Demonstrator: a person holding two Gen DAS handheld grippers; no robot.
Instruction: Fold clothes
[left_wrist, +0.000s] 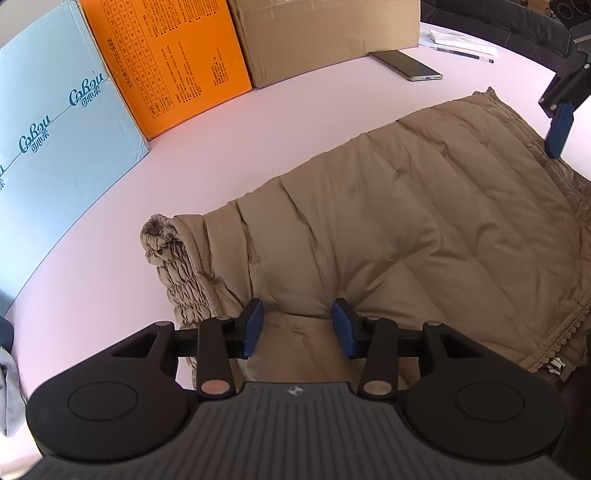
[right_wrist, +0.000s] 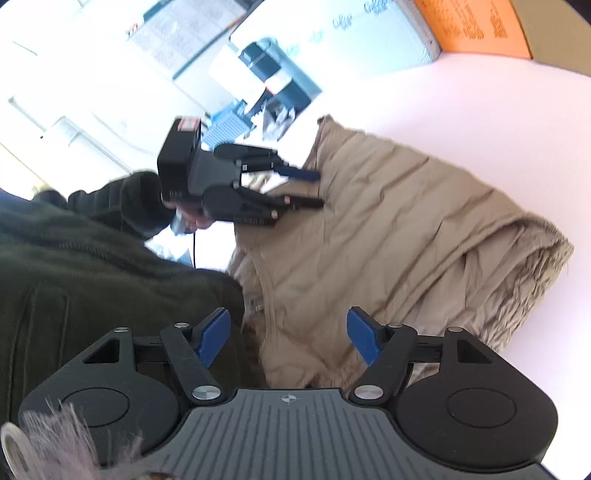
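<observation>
A tan quilted puffer jacket (left_wrist: 399, 221) lies folded on the pale table, with a ruched cuff (left_wrist: 173, 273) at its near left and a zipper edge (left_wrist: 554, 365) at the right. My left gripper (left_wrist: 297, 328) is open and empty, its blue pads just over the jacket's near edge. My right gripper (right_wrist: 290, 338) is open and empty above the jacket (right_wrist: 388, 236), near its zipper side. One right fingertip (left_wrist: 559, 129) shows at the jacket's far right corner in the left wrist view. The left gripper (right_wrist: 306, 188) also shows open in the right wrist view.
A pale blue box (left_wrist: 55, 122), an orange box (left_wrist: 166, 62) and a brown carton (left_wrist: 317, 33) line the table's back. A phone (left_wrist: 406, 64), a pen (left_wrist: 465, 55) and papers lie at the far right. My dark sleeve (right_wrist: 92, 280) fills the left of the right wrist view.
</observation>
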